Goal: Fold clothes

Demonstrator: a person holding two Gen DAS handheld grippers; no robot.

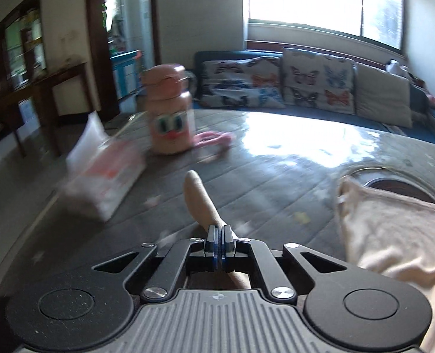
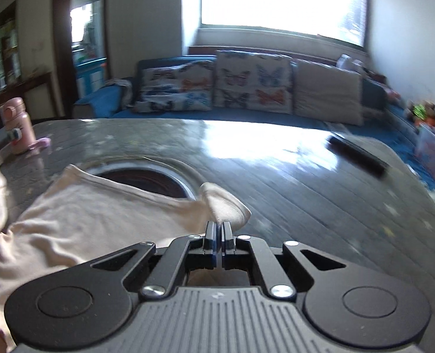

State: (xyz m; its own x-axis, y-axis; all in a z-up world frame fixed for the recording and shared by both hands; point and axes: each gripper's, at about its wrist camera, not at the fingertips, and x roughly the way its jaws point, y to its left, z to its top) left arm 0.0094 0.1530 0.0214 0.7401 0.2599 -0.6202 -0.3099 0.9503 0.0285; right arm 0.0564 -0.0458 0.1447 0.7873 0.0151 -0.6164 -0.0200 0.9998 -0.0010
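Both grippers, left (image 1: 219, 236) and right (image 2: 219, 234), are clamped on bits of the cream shirt (image 2: 94, 217), which hangs lifted over the table (image 2: 291, 182) near its round hole. It looks like a carry or a fold stroke; either needs even tension. Only the left view shows the tissue pack (image 1: 105, 173); only the right shows the remote (image 2: 357, 154).

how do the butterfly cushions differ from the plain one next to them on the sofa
The two butterfly cushions carry coloured butterfly prints in blue, orange and dark tones, while the plain cushion is unpatterned beige. The butterfly cushions sit to the left and centre, the plain cushion further right, nearer the wall. The leftmost butterfly cushion looks slumped, the plain cushion stands more upright. Both kinds lean against the back of the blue sofa under the window.
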